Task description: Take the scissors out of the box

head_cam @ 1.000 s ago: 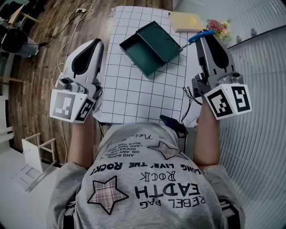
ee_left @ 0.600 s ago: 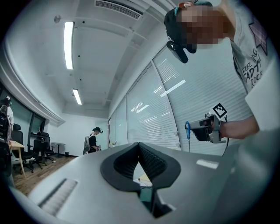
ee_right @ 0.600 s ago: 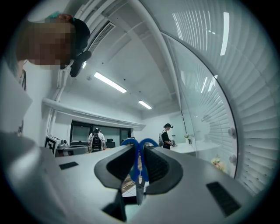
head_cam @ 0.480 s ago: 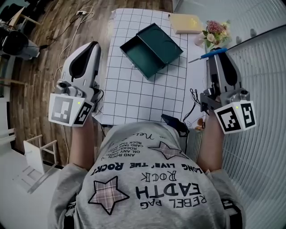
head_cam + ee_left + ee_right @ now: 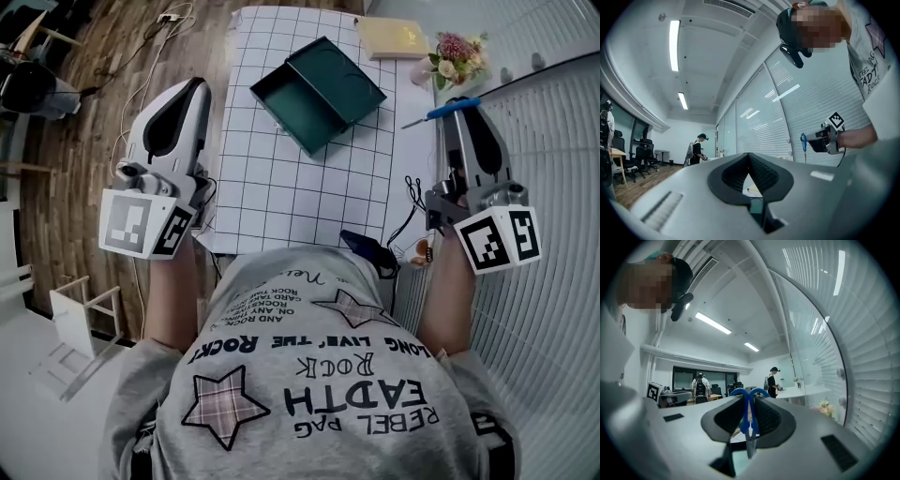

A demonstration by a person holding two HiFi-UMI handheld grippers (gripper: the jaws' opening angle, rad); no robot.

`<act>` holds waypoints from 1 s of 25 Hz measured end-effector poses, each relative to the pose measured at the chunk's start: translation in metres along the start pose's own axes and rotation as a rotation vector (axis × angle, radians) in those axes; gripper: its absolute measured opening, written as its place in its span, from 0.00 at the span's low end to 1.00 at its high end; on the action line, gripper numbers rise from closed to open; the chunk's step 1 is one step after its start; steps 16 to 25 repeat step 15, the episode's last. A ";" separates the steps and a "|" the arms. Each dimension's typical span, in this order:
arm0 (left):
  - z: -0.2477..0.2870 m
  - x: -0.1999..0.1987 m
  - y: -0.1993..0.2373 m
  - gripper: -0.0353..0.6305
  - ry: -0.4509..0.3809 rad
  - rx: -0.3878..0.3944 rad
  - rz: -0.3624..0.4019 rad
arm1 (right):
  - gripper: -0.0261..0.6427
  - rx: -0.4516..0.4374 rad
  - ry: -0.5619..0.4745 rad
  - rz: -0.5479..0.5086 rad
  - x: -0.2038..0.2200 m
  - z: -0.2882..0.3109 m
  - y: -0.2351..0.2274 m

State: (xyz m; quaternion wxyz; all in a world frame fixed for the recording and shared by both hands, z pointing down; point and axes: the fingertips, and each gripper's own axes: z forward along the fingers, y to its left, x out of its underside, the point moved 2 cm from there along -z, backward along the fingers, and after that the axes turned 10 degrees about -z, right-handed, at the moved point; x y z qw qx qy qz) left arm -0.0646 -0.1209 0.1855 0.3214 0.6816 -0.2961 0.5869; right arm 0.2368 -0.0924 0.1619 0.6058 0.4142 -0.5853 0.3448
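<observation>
The open dark green box lies on the gridded table mat, lid folded back, and its inside shows nothing. The blue-handled scissors hang in the air off the table's right edge, to the right of the box. My right gripper is shut on them; in the right gripper view the scissors stand between the pads, blue loops up. My left gripper hovers left of the table, shut on nothing, jaws meeting at the tip. The left gripper view also catches the scissors.
A yellow pad and a small bunch of flowers sit at the table's far right corner. Black cables and a black device hang by the near right edge. White blinds run along the right. People stand in the background.
My right gripper has carried the scissors rightward, away from the box and past the table's right edge, and slightly nearer to me. The left gripper has stayed put.
</observation>
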 end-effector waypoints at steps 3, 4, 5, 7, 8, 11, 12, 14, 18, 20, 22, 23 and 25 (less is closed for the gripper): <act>0.000 0.003 0.001 0.07 0.011 -0.001 -0.008 | 0.16 -0.001 0.012 0.008 0.003 0.002 0.000; 0.000 0.004 0.001 0.07 0.013 -0.001 -0.009 | 0.16 -0.001 0.013 0.009 0.004 0.002 0.001; 0.000 0.004 0.002 0.07 0.014 0.000 -0.010 | 0.16 -0.002 0.014 0.009 0.004 0.002 0.001; 0.001 0.005 0.003 0.07 0.019 0.001 -0.010 | 0.16 -0.004 0.013 0.007 0.004 0.004 0.002; 0.001 0.006 0.003 0.07 0.021 0.001 -0.011 | 0.16 -0.005 0.015 0.007 0.005 0.004 0.002; 0.001 0.009 0.004 0.07 0.025 0.001 -0.017 | 0.16 -0.006 0.024 0.005 0.007 0.004 0.003; 0.001 0.010 0.004 0.07 0.025 0.001 -0.018 | 0.16 -0.007 0.026 0.005 0.007 0.004 0.003; 0.001 0.011 0.004 0.07 0.026 0.003 -0.019 | 0.16 -0.006 0.028 0.004 0.008 0.004 0.004; 0.001 0.012 0.005 0.07 0.026 0.003 -0.019 | 0.16 -0.006 0.029 0.003 0.009 0.005 0.004; 0.001 0.012 0.005 0.07 0.026 0.003 -0.019 | 0.16 -0.006 0.029 0.003 0.009 0.005 0.004; 0.001 0.012 0.005 0.07 0.026 0.003 -0.019 | 0.16 -0.006 0.029 0.003 0.009 0.005 0.004; 0.001 0.012 0.005 0.07 0.026 0.003 -0.019 | 0.16 -0.006 0.029 0.003 0.009 0.005 0.004; 0.001 0.012 0.005 0.07 0.026 0.003 -0.019 | 0.16 -0.006 0.029 0.003 0.009 0.005 0.004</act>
